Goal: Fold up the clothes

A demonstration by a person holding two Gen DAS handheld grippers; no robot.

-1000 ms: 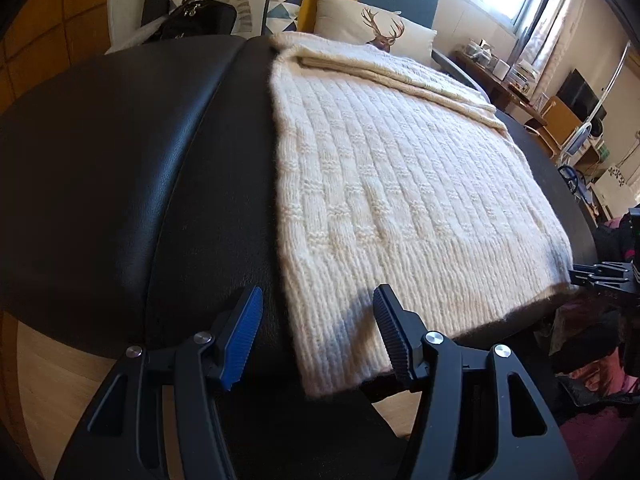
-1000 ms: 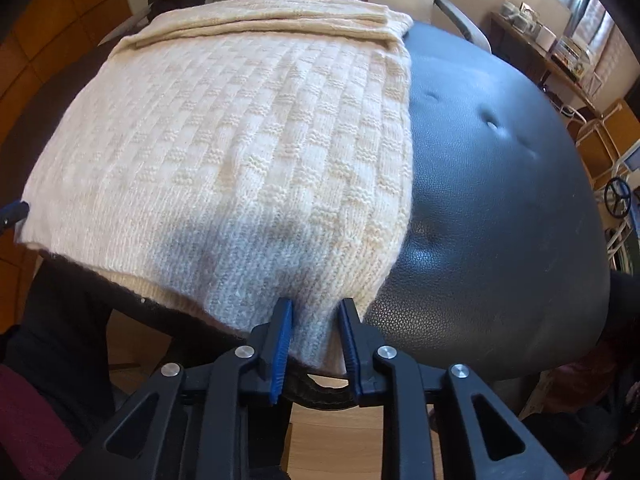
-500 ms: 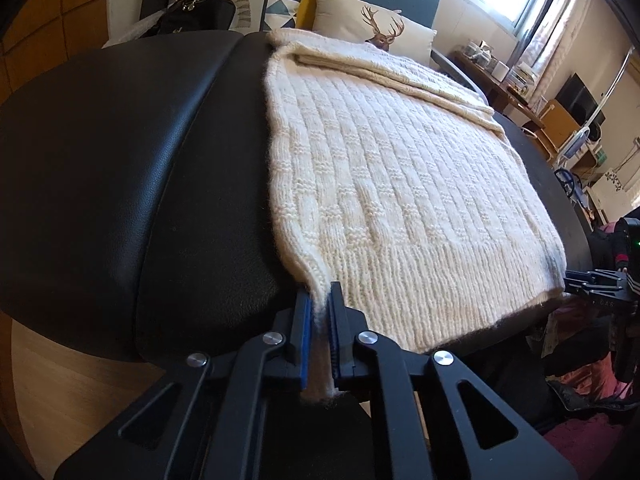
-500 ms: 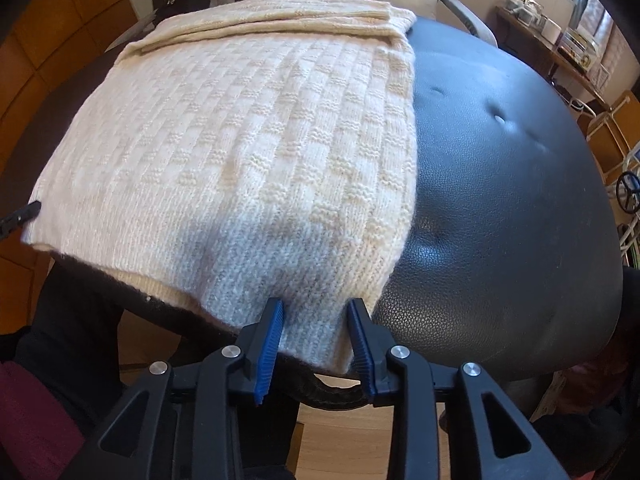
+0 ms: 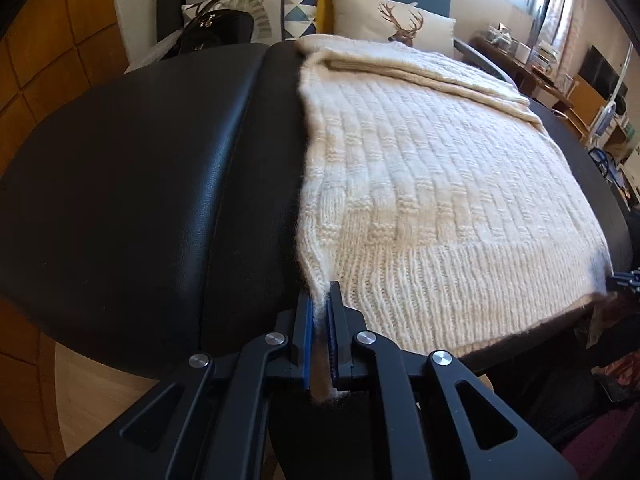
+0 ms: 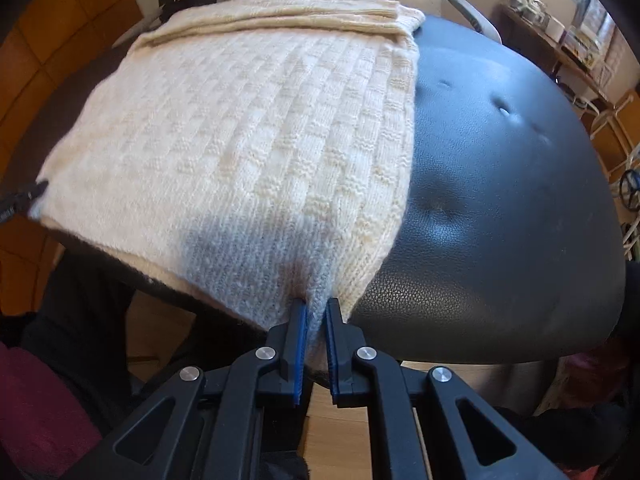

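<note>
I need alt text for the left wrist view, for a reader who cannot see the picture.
The left gripper is shut on the near left corner of a cream knitted sweater that lies flat on a black leather surface. Cushions and a black handbag sit behind it, under a bright window.

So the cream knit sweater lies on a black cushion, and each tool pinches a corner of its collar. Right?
Not quite. The tools grip the ribbed bottom hem, not the collar. The left wrist view shows the left tool shut on a hem corner of the sweater; the right tool is closing on the other. It lies on the black cushion.
</note>
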